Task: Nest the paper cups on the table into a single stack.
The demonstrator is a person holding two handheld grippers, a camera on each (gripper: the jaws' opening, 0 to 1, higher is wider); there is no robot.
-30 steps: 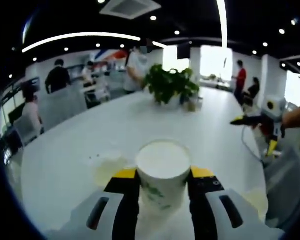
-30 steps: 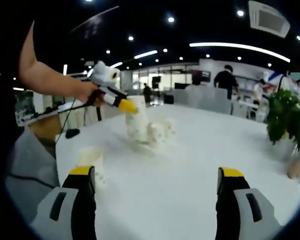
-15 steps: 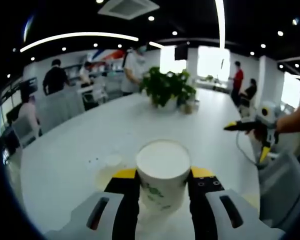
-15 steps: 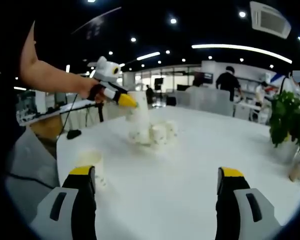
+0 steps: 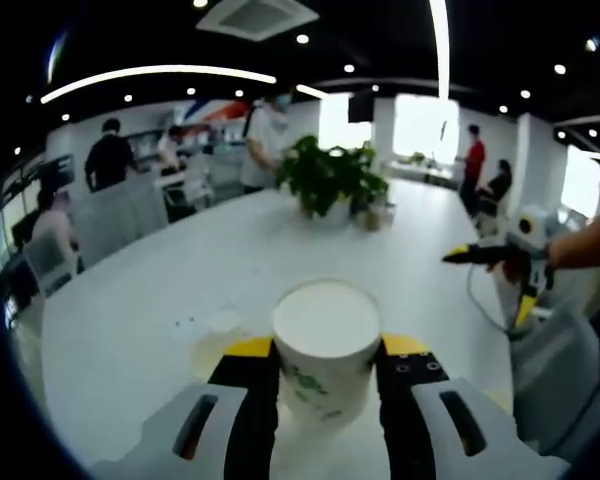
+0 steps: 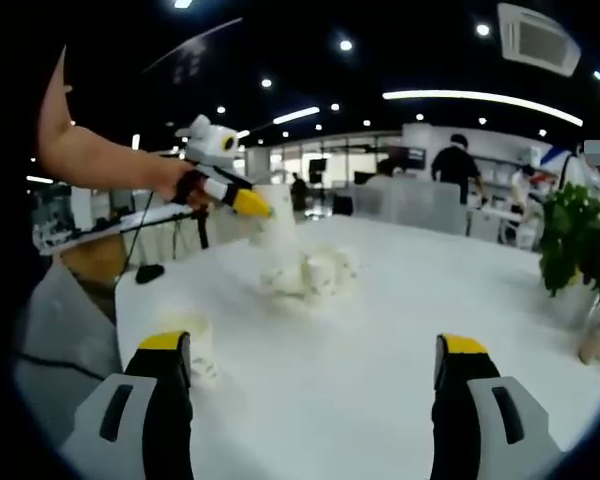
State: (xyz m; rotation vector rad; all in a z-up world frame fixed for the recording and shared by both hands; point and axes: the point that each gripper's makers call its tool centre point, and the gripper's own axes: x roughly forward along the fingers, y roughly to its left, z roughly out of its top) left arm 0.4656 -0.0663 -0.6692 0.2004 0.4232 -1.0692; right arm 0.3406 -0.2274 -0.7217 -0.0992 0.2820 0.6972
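One paper cup sits upright, pinched between the left gripper fingers above the bench, while the right gripper hangs wide open and empty, with the cup cluster way ahead, closer to the left one.

Right hand-held gripper: jaws wide apart over the white surface, nothing between them. Left hand-held gripper grips a tall cup above a cluster of cups. One cup stands just beside the left jaw. Plant at right
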